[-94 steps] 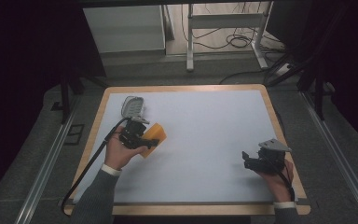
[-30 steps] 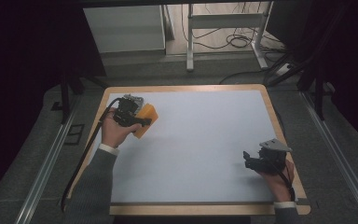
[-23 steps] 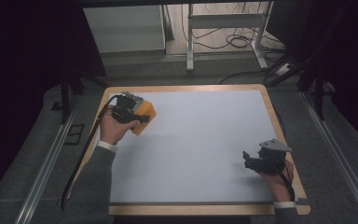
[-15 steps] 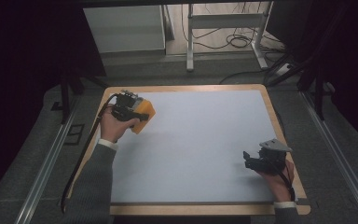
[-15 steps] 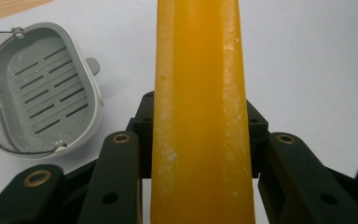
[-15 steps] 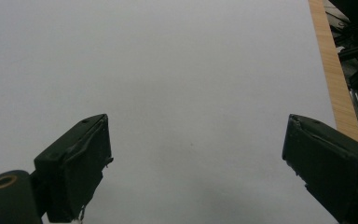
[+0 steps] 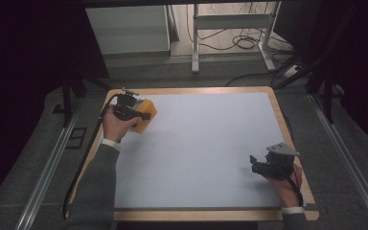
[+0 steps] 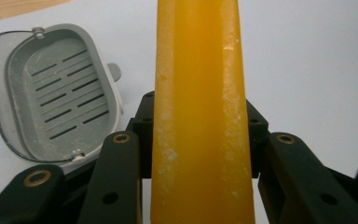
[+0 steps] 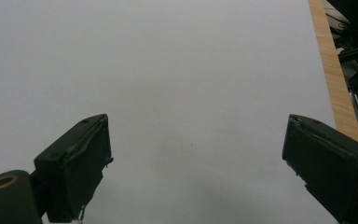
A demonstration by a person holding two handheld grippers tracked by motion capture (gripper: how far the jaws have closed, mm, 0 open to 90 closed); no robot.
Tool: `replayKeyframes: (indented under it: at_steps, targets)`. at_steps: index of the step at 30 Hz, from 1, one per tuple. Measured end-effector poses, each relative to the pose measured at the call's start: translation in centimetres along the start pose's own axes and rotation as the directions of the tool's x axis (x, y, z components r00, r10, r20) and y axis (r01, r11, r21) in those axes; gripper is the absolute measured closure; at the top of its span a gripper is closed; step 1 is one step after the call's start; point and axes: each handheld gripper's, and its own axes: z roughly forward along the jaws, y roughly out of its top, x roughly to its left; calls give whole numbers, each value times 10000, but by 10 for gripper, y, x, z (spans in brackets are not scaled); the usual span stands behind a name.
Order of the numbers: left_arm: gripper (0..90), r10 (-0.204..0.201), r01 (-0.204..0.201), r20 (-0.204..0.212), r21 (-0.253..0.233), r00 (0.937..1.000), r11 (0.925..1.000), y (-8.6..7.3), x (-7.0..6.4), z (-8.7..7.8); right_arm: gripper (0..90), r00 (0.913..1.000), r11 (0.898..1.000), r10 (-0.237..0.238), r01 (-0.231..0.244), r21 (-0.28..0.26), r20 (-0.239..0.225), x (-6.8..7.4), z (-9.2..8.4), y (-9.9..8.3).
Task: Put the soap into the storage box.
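Observation:
My left gripper (image 7: 135,114) is shut on a yellow block (image 7: 146,116) at the table's far left corner. In the left gripper view the block (image 8: 198,56) stands up between the black jaws of the left gripper (image 8: 200,119), which press on both its sides. A grey soap dish (image 8: 51,93) with a slotted insert lies on the white surface just left of the block and below it. My right gripper (image 7: 255,164) rests near the front right edge. In its own view, the right gripper (image 9: 196,140) is open over bare white surface.
The white mat (image 7: 206,143) covers a table with a wooden rim (image 7: 287,125). Metal rails (image 7: 52,158) run along the floor on both sides. A pale cabinet (image 7: 127,28) and a frame with cables (image 7: 235,33) stand beyond the far edge.
My left gripper has carried the yellow block away from me toward the far left corner, over the spot where the grey dish lay. The right gripper has stayed put.

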Motion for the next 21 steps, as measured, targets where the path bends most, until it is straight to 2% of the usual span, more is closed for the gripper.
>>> replayKeyframes:
  at_steps: [4, 9, 13, 21]
  targets:
    - [611, -151, 151, -88, 44, 9998, 9999, 2, 7, 4, 80, 10000, 10000, -42, 42, -51, -10, 0, 0, 0]
    - [611, -360, 360, 1, -18, 9994, 9994, 4, 14, 7, 80, 10000, 10000, -40, 40, -43, 7, 0, 0, 0]
    - [611, -416, 414, -272, -97, 9988, 9991, 8, 18, 8, 80, 10000, 10000, -29, 29, -34, 24, -1, 0, -1]
    - [611, -633, 624, -424, -220, 9971, 9978, 18, 29, 10, 80, 10000, 10000, 1, -1, 36, 68, -2, 1, -1]
